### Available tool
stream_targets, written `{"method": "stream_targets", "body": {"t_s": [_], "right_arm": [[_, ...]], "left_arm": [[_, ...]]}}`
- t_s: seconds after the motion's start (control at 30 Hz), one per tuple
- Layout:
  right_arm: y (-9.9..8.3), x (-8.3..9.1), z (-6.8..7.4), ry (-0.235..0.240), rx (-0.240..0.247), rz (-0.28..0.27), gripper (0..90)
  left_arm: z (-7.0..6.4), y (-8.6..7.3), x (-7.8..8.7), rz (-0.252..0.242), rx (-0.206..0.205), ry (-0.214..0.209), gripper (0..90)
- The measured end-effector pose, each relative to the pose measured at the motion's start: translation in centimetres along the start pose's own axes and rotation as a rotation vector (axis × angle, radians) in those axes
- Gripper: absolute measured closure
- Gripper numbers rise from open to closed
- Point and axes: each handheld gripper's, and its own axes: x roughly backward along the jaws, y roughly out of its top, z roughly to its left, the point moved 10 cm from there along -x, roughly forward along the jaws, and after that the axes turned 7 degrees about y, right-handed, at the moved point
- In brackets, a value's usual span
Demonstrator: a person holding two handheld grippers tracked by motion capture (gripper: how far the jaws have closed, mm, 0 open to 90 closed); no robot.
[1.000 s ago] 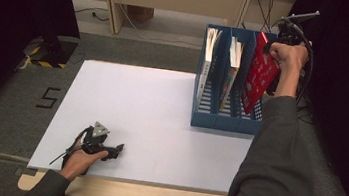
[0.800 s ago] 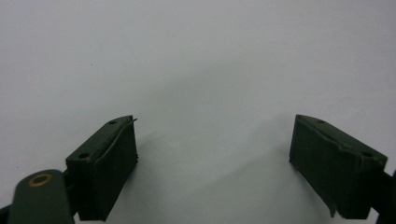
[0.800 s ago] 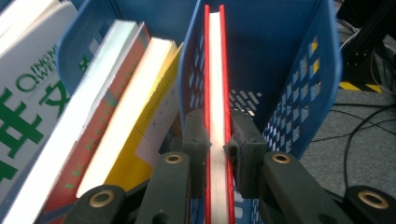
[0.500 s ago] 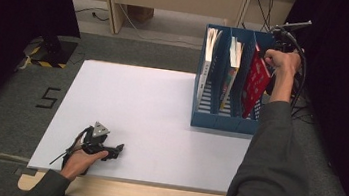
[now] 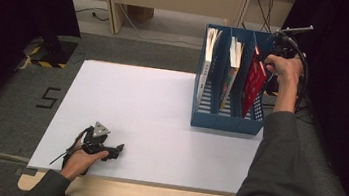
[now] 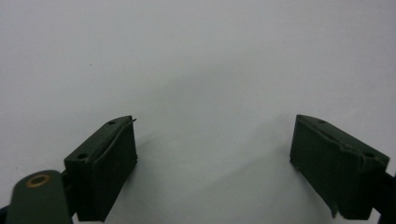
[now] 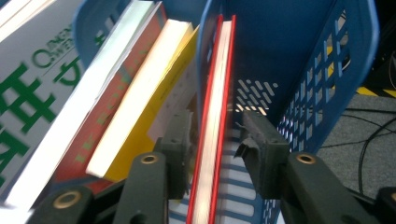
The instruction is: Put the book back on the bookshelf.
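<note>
A red book (image 5: 253,80) stands on edge in the rightmost compartment of the blue file rack (image 5: 225,122) at the table's right side. My right gripper (image 5: 268,69) hovers at the top of that compartment. In the right gripper view its jaws straddle the red book (image 7: 217,93), and the right jaw stands apart from the cover, so my right gripper (image 7: 218,123) is open. My left gripper (image 5: 116,150) rests on the white table (image 5: 161,106) near the front left. It is open (image 6: 215,154) with nothing between its jaws.
A white book (image 5: 210,57) fills the rack's left compartment and a yellow-edged book (image 5: 231,67) leans in the middle one. The rack's perforated wall (image 7: 345,60) is close on the right of my right gripper. Cables lie on the floor behind the table.
The right hand has come down with the red book, which went from tilted and raised to seated in the right compartment. The jaws have eased off it. The left gripper has not moved.
</note>
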Motion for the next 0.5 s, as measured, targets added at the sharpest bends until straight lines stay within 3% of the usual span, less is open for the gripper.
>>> {"method": "stream_targets", "body": {"t_s": [0.33, 0.5], "right_arm": [[-3.3, 3.0, 0.8, 0.047, 0.052, -0.013, 57.6], [-5.0, 3.3, 1.2, 0.052, 0.085, 0.006, 55.7]], "left_arm": [[0.0, 0.0, 0.0, 0.002, -0.002, 0.005, 13.3], [0.0, 0.0, 0.0, 0.003, -0.003, 0.006, 13.2]]}}
